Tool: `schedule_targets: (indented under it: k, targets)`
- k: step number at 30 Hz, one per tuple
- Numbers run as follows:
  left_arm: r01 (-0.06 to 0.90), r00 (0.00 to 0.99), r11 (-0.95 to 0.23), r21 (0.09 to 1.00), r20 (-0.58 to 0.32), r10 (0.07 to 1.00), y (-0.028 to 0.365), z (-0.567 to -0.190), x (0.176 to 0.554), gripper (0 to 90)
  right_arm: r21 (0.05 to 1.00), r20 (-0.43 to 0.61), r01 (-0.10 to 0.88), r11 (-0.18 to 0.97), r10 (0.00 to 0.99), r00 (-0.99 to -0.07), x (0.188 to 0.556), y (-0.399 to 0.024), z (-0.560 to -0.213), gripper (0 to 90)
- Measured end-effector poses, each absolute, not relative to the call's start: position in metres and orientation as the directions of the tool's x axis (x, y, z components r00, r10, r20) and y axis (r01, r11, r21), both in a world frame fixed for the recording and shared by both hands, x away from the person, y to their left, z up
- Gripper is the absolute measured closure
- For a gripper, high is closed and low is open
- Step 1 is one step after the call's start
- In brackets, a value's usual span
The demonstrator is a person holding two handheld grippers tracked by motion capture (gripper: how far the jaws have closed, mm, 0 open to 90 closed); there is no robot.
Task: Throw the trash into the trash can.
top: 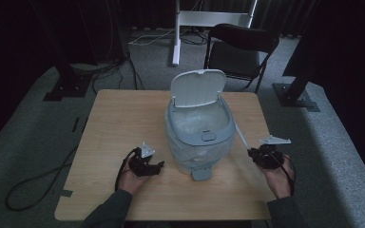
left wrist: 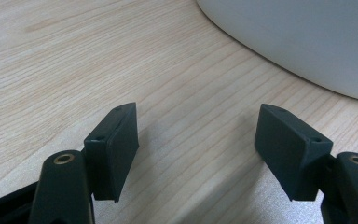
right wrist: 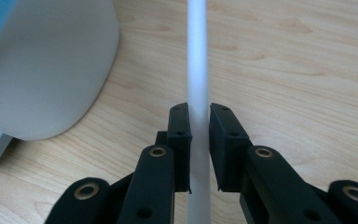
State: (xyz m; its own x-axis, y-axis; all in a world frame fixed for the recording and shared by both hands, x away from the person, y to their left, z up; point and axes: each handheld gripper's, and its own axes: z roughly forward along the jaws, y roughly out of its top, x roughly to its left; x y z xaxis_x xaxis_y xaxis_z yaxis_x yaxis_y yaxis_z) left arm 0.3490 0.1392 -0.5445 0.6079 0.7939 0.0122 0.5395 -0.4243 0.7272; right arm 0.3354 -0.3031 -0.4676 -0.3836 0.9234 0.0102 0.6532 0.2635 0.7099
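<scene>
Now, your left claw point(left wrist: 198, 144): jaws spread wide, empty, lower left of the bench point(top: 123, 123).
Your right claw point(right wrist: 199, 135): clamped on a white rod point(right wrist: 198, 70), lower right.
Bin point(top: 199, 137): centre, lid up.
</scene>
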Motion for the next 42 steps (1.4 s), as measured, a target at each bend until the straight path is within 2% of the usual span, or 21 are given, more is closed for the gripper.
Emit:
schedule_targets:
  k: [42]
  targets:
    - [0.540, 0.606, -0.420, 0.729, 0.010, 0.796, 0.139, -0.545, 0.349, 30.1, 0.803, -0.073, 0.519, 0.292, 0.913, -0.401, 0.307, -0.295, -0.415, 78.6]
